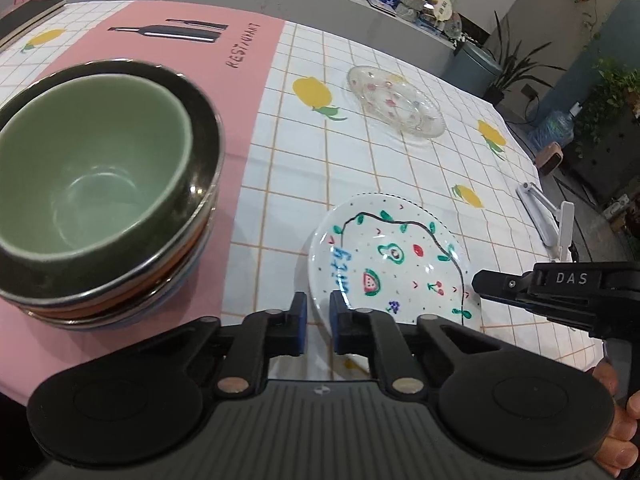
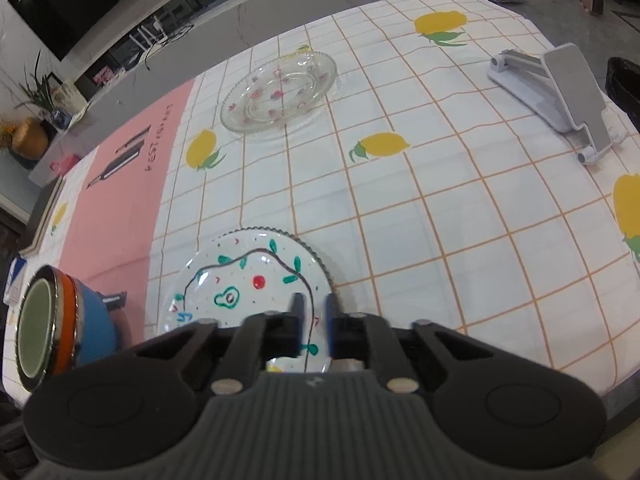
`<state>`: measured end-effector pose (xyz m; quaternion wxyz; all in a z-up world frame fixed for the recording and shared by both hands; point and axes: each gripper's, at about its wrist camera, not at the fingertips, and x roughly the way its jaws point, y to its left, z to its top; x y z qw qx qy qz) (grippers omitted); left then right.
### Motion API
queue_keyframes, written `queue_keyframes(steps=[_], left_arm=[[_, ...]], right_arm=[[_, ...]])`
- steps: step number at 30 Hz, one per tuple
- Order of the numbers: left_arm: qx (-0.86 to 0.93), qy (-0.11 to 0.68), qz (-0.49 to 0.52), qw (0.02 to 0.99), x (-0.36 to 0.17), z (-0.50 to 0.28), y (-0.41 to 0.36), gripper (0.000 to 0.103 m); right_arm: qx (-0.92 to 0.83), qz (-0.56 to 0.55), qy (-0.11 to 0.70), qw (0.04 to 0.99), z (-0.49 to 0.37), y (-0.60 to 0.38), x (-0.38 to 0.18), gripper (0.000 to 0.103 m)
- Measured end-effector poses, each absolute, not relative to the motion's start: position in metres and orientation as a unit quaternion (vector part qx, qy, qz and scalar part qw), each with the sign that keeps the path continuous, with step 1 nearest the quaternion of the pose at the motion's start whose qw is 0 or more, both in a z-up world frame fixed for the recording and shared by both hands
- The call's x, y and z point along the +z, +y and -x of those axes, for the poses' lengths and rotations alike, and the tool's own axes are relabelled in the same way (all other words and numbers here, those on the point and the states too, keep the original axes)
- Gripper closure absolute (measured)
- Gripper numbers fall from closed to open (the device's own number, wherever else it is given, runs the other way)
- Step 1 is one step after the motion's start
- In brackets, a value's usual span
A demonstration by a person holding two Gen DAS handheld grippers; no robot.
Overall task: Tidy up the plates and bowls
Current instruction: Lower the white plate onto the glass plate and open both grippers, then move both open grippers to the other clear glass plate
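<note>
While the painted plate lies flat on the worktop at its near edge, the step in hand looks like lifting it to stack with the other plate. Bowls already sit nested in one stack on the pink part of the cloth, green bowl on top; the stack is just beside the painted plate, apart from it. A clear glass plate lies further back, well apart.

Right claw hovers over the painted plate's near-right rim, jaws narrowly apart, nothing between them as far as the view shows. Left claw sits at the same plate's near-left rim, jaws also slightly apart, holding nothing.

To do it well, judged from here: one claw should drop so a finger slides under the raised rim and the other closes on top; a flat plate gives little lip, so a shallow angle helps. Glazed ceramic likely slips, so grip well in from the edge. Keep clear of the bowl stack. A white folding stand at the far right is out of the way.
</note>
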<state>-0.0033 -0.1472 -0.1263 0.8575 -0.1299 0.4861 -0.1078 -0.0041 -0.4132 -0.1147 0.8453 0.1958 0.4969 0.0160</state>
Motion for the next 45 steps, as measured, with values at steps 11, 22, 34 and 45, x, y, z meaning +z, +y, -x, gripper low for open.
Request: queue_keyframes(steps=[11, 22, 34, 45], left_arm=[[-0.098, 0.481, 0.131, 0.861, -0.124, -0.002, -0.145, 0.091], [-0.139, 0.448, 0.126, 0.874, -0.095, -0.014, -0.154, 0.074], [-0.127, 0.367, 0.114, 0.915, -0.048, -0.057, -0.183, 0.060], [-0.076, 0.394, 0.129, 0.907, -0.035, -0.121, -0.193, 0.028]], right_arm=[[0.022, -0.203, 0.494, 0.845, 0.001, -0.412, -0.118, 0.102], [0.006, -0.222, 0.441, 0.869, 0.004, -0.418, -0.106, 0.074], [-0.053, -0.157, 0.378, 0.911, -0.007, -0.415, -0.085, 0.056], [-0.067, -0.199, 0.355, 0.911, -0.075, -0.445, -0.062, 0.041]])
